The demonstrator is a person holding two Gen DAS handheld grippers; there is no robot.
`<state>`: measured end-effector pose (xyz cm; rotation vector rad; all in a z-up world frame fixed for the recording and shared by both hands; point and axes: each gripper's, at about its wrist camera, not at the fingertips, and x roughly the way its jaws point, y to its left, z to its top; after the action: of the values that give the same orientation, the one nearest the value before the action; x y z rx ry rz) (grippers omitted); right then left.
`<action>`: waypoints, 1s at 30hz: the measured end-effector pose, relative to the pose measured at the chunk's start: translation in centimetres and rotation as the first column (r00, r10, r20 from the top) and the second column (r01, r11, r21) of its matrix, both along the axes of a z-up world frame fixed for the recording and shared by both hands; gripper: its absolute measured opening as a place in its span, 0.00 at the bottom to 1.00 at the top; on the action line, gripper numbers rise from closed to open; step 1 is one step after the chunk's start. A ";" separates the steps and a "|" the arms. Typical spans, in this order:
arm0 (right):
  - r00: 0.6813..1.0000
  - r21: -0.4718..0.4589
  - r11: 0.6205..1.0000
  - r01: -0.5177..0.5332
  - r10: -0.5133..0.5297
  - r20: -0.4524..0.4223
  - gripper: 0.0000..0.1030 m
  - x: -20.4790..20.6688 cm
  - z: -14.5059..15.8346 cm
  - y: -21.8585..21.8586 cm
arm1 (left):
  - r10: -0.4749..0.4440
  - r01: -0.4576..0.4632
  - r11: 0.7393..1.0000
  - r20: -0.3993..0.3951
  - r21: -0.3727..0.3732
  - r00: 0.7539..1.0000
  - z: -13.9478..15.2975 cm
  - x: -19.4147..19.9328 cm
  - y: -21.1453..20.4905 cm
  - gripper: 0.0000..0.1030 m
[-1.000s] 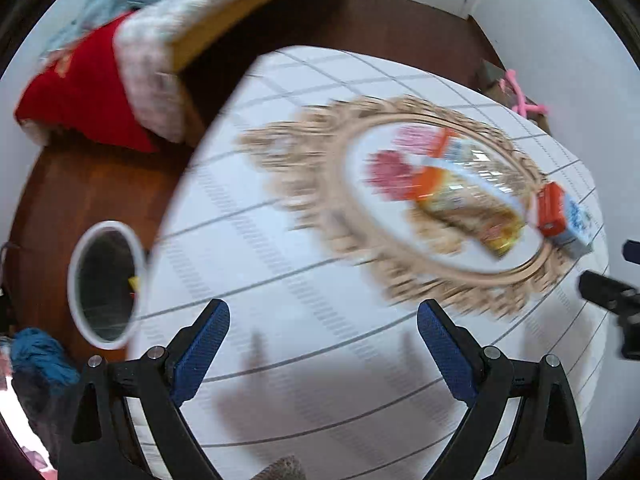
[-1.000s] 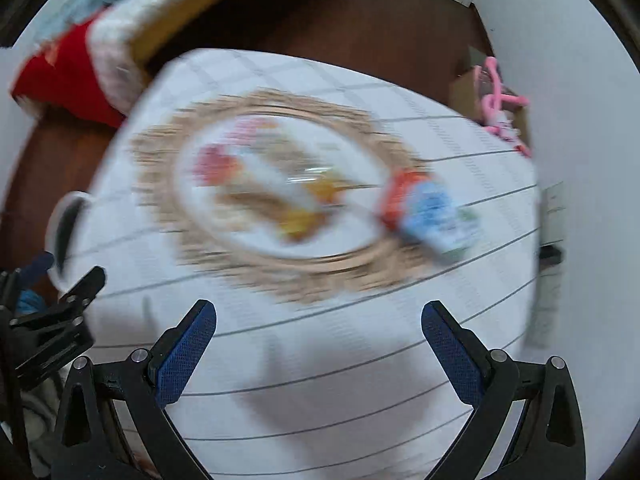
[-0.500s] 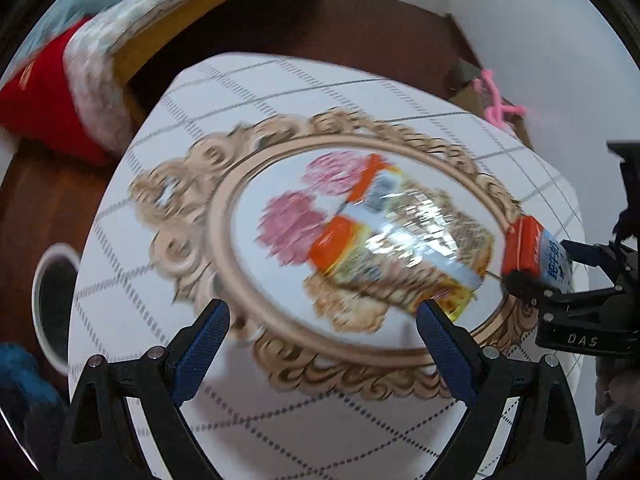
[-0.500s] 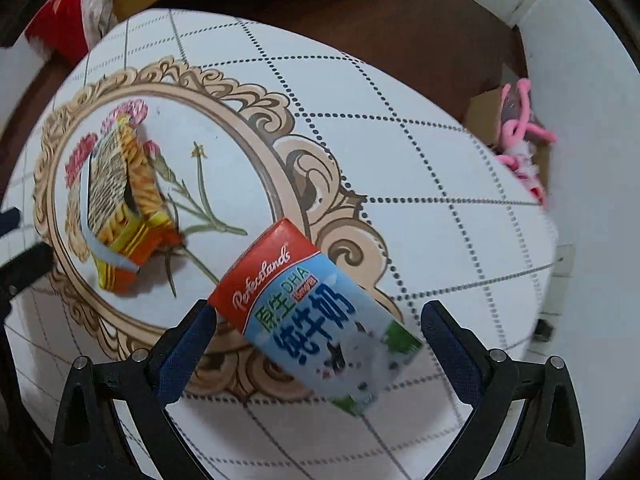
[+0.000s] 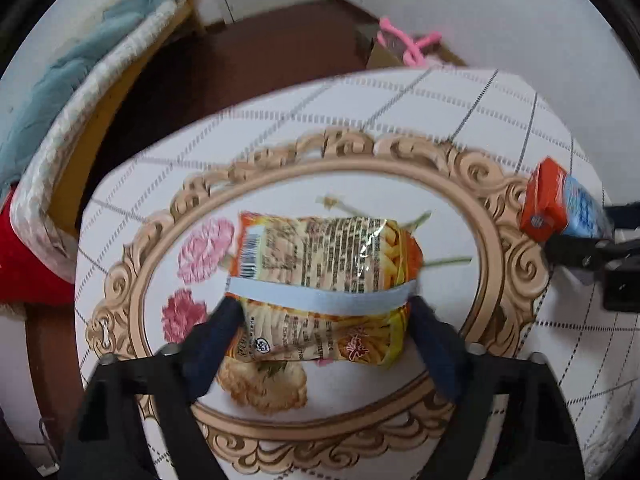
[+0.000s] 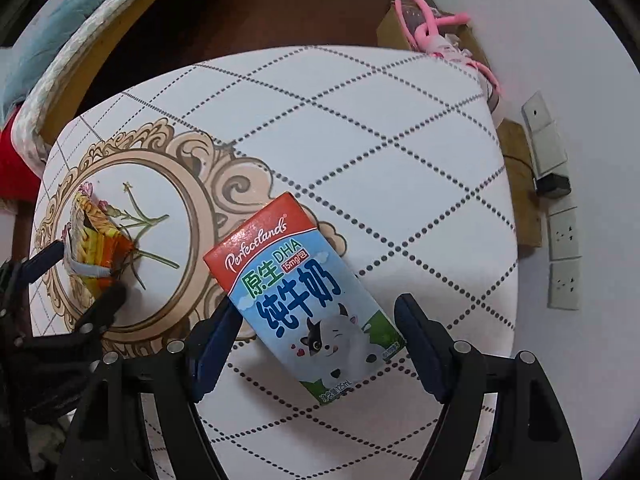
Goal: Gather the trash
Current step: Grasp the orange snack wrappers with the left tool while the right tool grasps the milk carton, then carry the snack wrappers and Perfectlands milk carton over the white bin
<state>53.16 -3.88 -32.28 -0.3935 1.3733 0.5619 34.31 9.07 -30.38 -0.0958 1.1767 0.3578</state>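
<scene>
Nothing has been picked up yet: the snack bag (image 5: 324, 280) is framed by the wide-open left gripper (image 5: 326, 312) on the table (image 6: 360, 128), the milk box (image 6: 300, 296) lies between the wide-open right gripper's (image 6: 316, 320) fingers, and both must still be grabbed and binned.

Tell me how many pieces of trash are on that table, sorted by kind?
Snack bags: 1, the snack bag lying between the fingers of the left tool
Milk cartons: 1, the milk carton lying between the fingers of the right tool
Total: 2 pieces on the table
</scene>
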 end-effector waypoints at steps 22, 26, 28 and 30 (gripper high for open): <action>0.987 0.151 0.988 0.030 -0.053 0.151 0.67 -13.3 6.2 -1.5 | 0.143 -0.159 0.984 0.172 0.081 0.975 10.9 -11.7 1.3 0.07; 0.984 0.206 0.979 0.001 -0.038 0.175 0.66 -15.5 9.0 -0.6 | 0.189 -0.212 0.973 0.216 0.089 0.958 14.1 -15.8 2.8 0.07; 0.984 0.244 0.970 -0.020 -0.024 0.174 0.66 -17.5 10.8 0.2 | 0.222 -0.250 0.964 0.240 0.094 0.945 15.8 -18.4 3.8 0.07; 0.984 0.279 0.960 -0.038 -0.012 0.175 0.66 -19.3 12.3 1.0 | 0.248 -0.279 0.955 0.251 0.098 0.936 17.0 -20.6 4.9 0.07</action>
<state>33.89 -2.88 -20.02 -0.2151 1.1030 0.7069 13.73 13.93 -13.38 -0.1772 0.9013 0.6442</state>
